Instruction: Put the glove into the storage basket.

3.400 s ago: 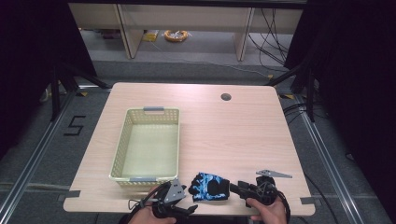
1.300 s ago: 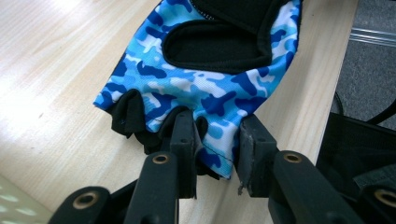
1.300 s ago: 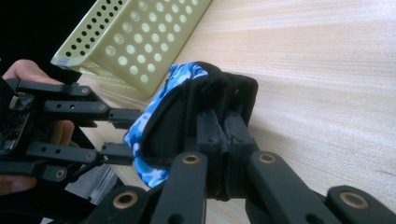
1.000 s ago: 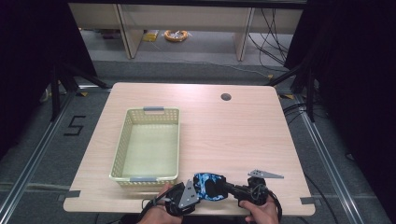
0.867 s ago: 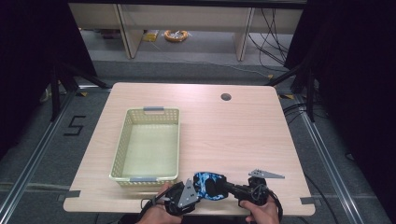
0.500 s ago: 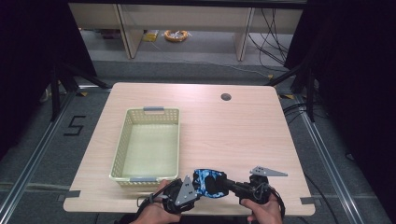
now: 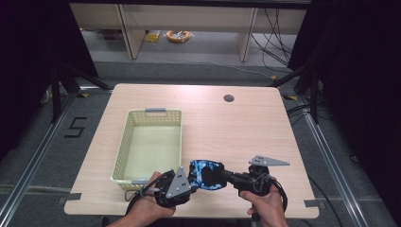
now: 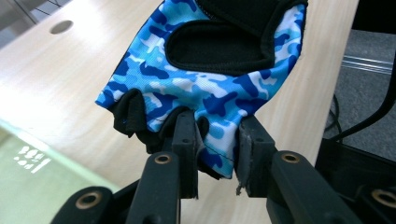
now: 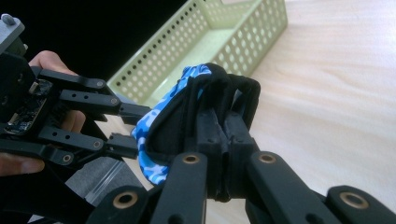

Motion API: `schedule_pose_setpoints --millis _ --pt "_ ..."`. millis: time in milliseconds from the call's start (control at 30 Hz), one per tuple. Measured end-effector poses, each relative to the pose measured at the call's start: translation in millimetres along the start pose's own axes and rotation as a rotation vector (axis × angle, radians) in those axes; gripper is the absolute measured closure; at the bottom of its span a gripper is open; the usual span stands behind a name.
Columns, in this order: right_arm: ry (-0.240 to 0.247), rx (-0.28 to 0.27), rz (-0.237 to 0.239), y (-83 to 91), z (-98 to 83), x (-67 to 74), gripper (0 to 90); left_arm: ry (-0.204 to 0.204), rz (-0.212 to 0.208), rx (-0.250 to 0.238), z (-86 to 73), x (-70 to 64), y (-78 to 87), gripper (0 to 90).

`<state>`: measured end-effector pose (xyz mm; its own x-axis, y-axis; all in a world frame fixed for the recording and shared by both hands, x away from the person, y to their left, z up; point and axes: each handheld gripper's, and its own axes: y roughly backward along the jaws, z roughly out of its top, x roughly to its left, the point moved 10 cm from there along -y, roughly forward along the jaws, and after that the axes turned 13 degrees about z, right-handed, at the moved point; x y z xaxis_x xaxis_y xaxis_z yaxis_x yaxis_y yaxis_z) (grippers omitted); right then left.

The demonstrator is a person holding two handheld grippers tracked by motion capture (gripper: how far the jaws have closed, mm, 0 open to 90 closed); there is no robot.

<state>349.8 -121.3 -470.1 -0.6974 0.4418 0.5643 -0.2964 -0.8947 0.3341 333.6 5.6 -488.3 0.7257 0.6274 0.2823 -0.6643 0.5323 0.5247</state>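
The wooden table [image 7: 246,127] carries a pale green basket [image 7: 124,152] along its left side, reaching almost to the near edge. Just right of the basket's near right corner, above the near edge, a blue camouflage glove [image 7: 205,174] hangs stretched between both tools. The left gripper [image 7: 189,178] clamps its blue fabric edge; the right gripper [image 7: 223,174] pinches its black edge.
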Motion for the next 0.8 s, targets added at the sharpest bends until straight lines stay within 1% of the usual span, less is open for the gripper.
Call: schedule_pose_setpoints --millis 33,67,100,133,167,200,233,267,300,333,367,400,433,467,500,533,567,600,633,667,700,733,767,800 --pt "-0.026 -0.005 0.016 -1.7 3.3 4.7 88.0 -0.008 -0.001 0.008 1.3 3.2 3.0 71.5" --pt "-0.002 -0.004 0.012 -2.8 7.2 3.4 88.0 -0.008 0.007 0.003 3.1 6.6 4.7 71.5" --pt "-0.015 -0.008 0.027 -4.2 10.6 8.0 88.1 -0.013 0.01 -0.001 5.3 10.4 7.4 71.5" --pt "0.02 -0.005 0.021 -7.2 18.0 7.9 88.1 -0.013 0.02 0.002 7.0 16.3 10.7 71.5" --pt "0.006 0.0 0.036 -8.7 20.6 12.4 88.1 -0.012 0.023 -0.007 8.5 19.4 11.9 71.5" --pt "0.006 0.0 0.036 -8.7 20.6 12.4 88.1 -0.012 0.023 -0.007 8.5 19.4 11.9 71.5" --pt "0.013 0.004 0.035 -13.0 27.2 14.7 88.1 -0.005 0.027 0.002 8.7 25.6 15.7 71.5" --pt "0.004 0.011 0.026 -15.5 29.7 15.4 88.0 -0.009 0.034 -0.003 9.1 29.6 17.1 71.5" --pt "-0.001 0.016 0.042 -18.8 32.5 18.5 88.0 -0.009 0.034 -0.003 9.1 29.6 17.1 71.5" --pt "0.018 0.022 0.036 -21.9 35.7 16.8 88.0 0.008 0.035 0.001 8.2 32.6 18.9 71.5" --pt "0.032 0.028 0.04 -26.0 38.7 17.1 88.0 0.017 0.047 0.001 7.0 41.0 22.8 71.5" --pt "0.032 0.028 0.04 -26.0 38.7 17.1 88.0 0.017 0.047 0.001 7.0 41.0 22.8 71.5" --pt "0.003 0.043 0.043 -33.9 42.5 22.5 88.0 0.02 0.058 0.004 4.5 49.8 27.0 71.5" --pt "0.003 0.043 0.043 -33.9 42.5 22.5 88.0 0.02 0.058 0.004 4.5 49.8 27.0 71.5" --pt "0.036 0.044 0.054 -38.6 46.9 22.7 88.0 0.021 0.068 0.005 3.1 54.1 28.8 71.5" --pt "0.032 0.051 0.055 -43.1 49.4 24.7 88.0 0.018 0.07 0.009 1.2 57.7 30.4 71.5" --pt "0.063 0.061 0.06 -52.4 55.3 25.2 88.0 0.029 0.08 0.012 -0.9 61.3 31.7 71.5" --pt "0.063 0.061 0.06 -52.4 55.3 25.2 88.0 0.021 0.089 0.012 -2.6 66.4 32.8 71.5" --pt "0.072 0.073 0.057 -61.4 59.1 25.9 88.0 0.026 0.091 0.02 -6.5 74.1 34.4 71.5" --pt "0.072 0.073 0.057 -61.4 59.1 25.9 88.0 0.026 0.091 0.02 -6.5 74.1 34.4 71.5" --pt "0.055 0.078 0.069 -71.9 62.2 26.5 88.0 0.037 0.098 0.03 -10.6 81.0 35.2 71.5" --pt "0.054 0.081 0.071 -74.8 63.2 26.1 88.0 0.037 0.098 0.03 -10.6 81.0 35.2 71.5" --pt "0.055 0.084 0.073 -78.8 64.9 25.8 88.1 0.049 0.098 0.046 -14.8 86.7 37.0 71.5" --pt "0.055 0.084 0.073 -78.8 64.9 25.8 88.1 0.049 0.098 0.046 -14.8 86.7 37.0 71.5"
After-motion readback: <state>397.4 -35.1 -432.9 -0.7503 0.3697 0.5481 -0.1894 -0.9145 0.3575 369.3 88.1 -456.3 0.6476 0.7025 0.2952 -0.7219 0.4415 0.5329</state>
